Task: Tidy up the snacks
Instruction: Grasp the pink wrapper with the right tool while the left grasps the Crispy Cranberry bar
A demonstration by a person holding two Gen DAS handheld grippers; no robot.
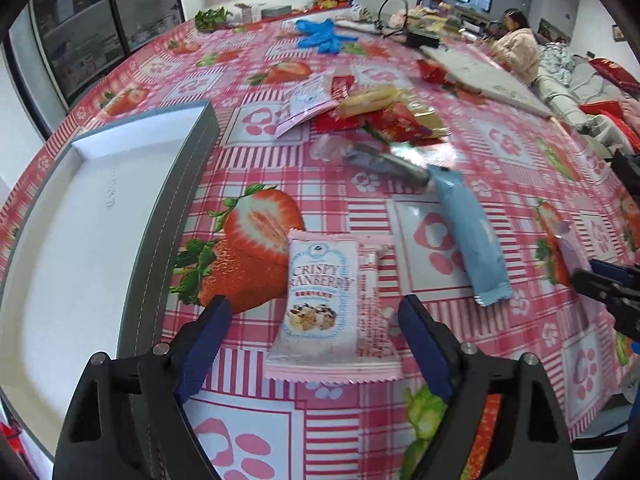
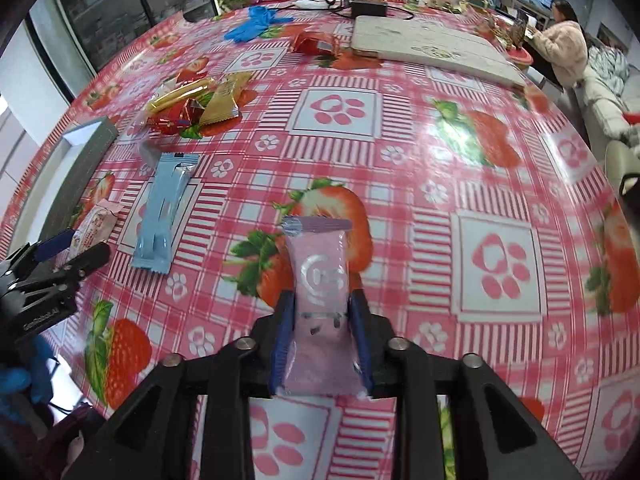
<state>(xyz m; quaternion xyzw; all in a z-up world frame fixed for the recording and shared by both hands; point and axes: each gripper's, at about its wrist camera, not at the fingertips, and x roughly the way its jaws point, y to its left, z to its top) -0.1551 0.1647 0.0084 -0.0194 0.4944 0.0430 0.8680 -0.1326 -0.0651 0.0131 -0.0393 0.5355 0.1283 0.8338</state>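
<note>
Right now the right gripper point(image 2: 322, 322) is clamped on a pink-lilac snack sachet point(image 2: 320, 292), blue pads pressed to both long edges, pkt pointing fwd along the fingers. Gripped low on the body, prob. so it hangs straight and can be dropped flat into the grey-walled white tray point(image 1: 92, 216) at the table's left.

Left gripper point(image 1: 314, 320) is spread wide, holding nothing; it straddles the Crispy Cranberry packet point(image 1: 320, 300), which lies flat on the strawberry tablecloth point(image 1: 500, 148) just beside the tray wall. Pads not touching the wrapper as far as I can see. Looks lined up for the next pick: short hop to the tray from there.

Other bits: light blue bar wrapper point(image 1: 468, 236) lies to the right of the cranberry pkt, between the two grippers. Behind it a blurred grey/dark wrapper point(image 1: 384, 160), type unclear. Further back a heap of red and gold snacks point(image 1: 384, 116) w/ a second pink-white cranberry-type pkt point(image 1: 308, 100).

Not task-related: blue gloves point(image 1: 324, 36), a pale flat board point(image 1: 480, 76), a seated person in a pale fluffy jacket point(image 1: 518, 48) at far right.

In the way: tray wall stands up, so each pkt prob. needs lifting over it. Blue bar sits in the right gripper's path toward the tray.
</note>
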